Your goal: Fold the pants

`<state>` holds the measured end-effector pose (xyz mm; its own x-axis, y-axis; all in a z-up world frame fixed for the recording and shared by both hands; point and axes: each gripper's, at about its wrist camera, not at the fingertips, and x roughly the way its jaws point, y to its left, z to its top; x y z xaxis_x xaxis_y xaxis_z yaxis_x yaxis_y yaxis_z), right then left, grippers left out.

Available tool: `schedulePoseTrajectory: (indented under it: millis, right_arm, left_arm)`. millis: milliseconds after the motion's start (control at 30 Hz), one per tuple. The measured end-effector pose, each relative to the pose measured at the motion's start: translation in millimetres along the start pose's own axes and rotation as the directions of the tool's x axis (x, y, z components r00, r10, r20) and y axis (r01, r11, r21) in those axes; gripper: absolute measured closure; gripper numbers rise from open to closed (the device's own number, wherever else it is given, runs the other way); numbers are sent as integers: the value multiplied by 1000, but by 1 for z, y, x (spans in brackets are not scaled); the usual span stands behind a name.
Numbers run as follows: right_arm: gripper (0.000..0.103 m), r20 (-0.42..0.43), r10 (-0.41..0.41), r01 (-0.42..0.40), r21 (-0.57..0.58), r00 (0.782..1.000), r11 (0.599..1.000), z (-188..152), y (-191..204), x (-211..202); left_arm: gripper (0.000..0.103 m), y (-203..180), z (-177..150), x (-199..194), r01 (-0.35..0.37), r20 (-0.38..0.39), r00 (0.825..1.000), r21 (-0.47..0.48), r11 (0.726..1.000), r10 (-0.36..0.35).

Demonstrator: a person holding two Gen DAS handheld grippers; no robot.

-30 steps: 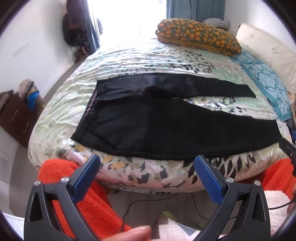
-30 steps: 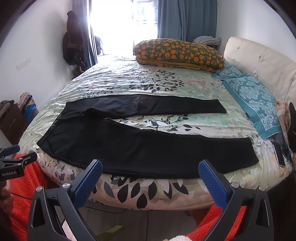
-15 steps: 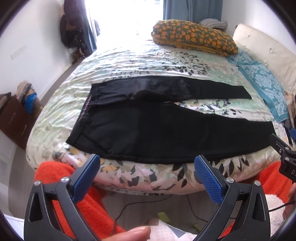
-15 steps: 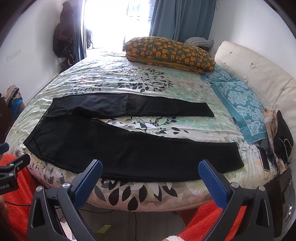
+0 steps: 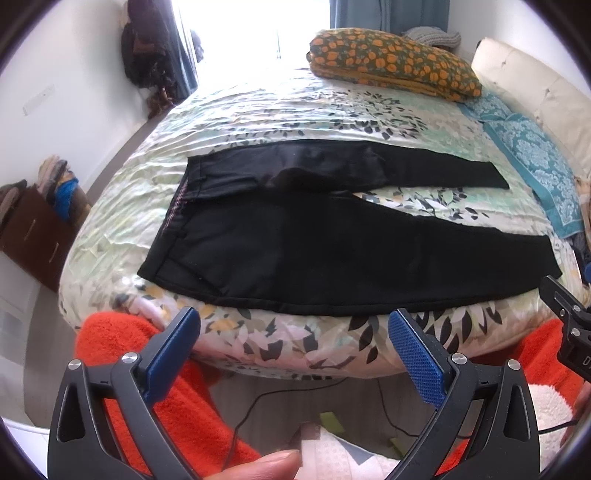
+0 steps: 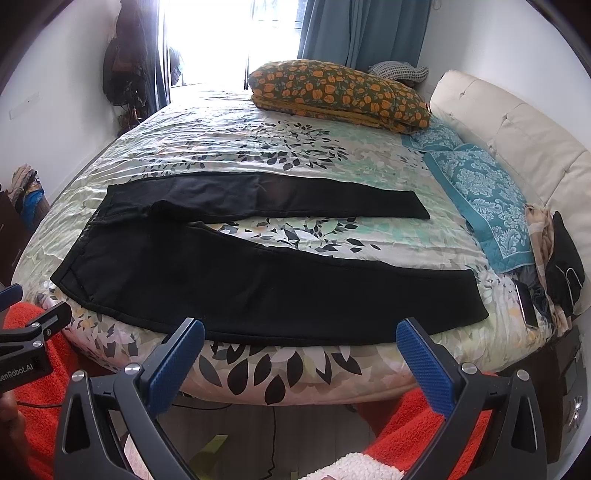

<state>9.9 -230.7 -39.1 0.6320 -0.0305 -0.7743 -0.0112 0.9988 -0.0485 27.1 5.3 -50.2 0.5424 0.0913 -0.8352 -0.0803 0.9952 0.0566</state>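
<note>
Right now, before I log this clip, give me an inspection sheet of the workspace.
Surface: bed with leaf-print cover, lightly wrinkled.
Job's things: black pants spread flat, unfolded, legs apart, waistband to the left.
Clutter: orange-flowered pillow, teal cloth, phone and dark clothing at the bed's right edge.
Grippers: left gripper and right gripper both open, short of the bed, holding nothing.
Cables: black cable on the floor under the bed edge.
Surroundings: bright window, blue curtain, cream headboard.
</note>
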Motion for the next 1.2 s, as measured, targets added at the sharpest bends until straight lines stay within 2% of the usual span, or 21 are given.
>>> schedulePoseTrajectory:
  millis: [533, 933, 1200]
  right_arm:
    - [0, -42, -1, 2, 8, 999, 1000, -3, -3, 16]
    - [0, -62, 0, 1, 10, 998, 1000, -6, -4, 23]
    - [0, -82, 22, -22, 0, 996, 1000, -5, 3, 32]
  left_arm:
    - [1, -7, 1, 15, -12, -48, 999, 23, 1000, 13]
    - [1, -7, 1, 19, -25, -54, 998, 32, 999, 26]
    - [1, 5, 5, 34, -36, -84, 996, -5, 999, 36]
